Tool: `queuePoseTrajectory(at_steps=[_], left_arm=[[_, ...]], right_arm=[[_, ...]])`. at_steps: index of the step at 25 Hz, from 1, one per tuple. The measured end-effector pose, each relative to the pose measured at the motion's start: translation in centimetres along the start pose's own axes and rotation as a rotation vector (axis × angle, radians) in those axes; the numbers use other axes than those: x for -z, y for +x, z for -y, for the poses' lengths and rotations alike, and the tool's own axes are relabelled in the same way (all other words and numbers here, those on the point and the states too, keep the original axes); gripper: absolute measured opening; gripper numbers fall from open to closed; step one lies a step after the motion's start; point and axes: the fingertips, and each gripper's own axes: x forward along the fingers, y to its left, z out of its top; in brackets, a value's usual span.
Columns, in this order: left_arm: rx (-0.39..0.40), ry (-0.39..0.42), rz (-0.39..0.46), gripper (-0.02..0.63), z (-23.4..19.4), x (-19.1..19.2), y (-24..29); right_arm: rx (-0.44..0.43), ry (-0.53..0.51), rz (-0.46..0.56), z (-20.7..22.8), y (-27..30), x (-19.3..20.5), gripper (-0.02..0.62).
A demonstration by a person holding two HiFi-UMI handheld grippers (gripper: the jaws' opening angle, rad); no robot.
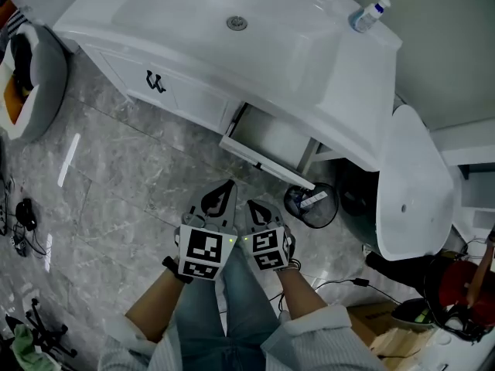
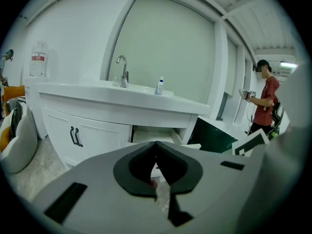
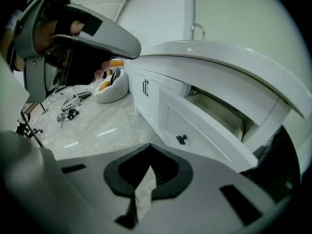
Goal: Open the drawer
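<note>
Head view: the left gripper point(image 1: 223, 192) and right gripper point(image 1: 257, 207) sit side by side above the person's legs, aimed at the drawer point(image 1: 267, 139), which is pulled out of the white vanity point(image 1: 186, 91). Left gripper view: jaws clenched on nothing. Right gripper view: jaws likewise pressed together, drawer front ahead.
</note>
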Motion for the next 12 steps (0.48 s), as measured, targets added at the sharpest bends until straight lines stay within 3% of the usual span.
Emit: queuePoseTrajectory(at_steps=[12], left_arm=[[-0.032,-0.014,0.022,0.015,2.5,-3.0,-2.4]], right_arm=[[-0.030,0.089,0.094,1.5,-5.1,-3.8,0.008]])
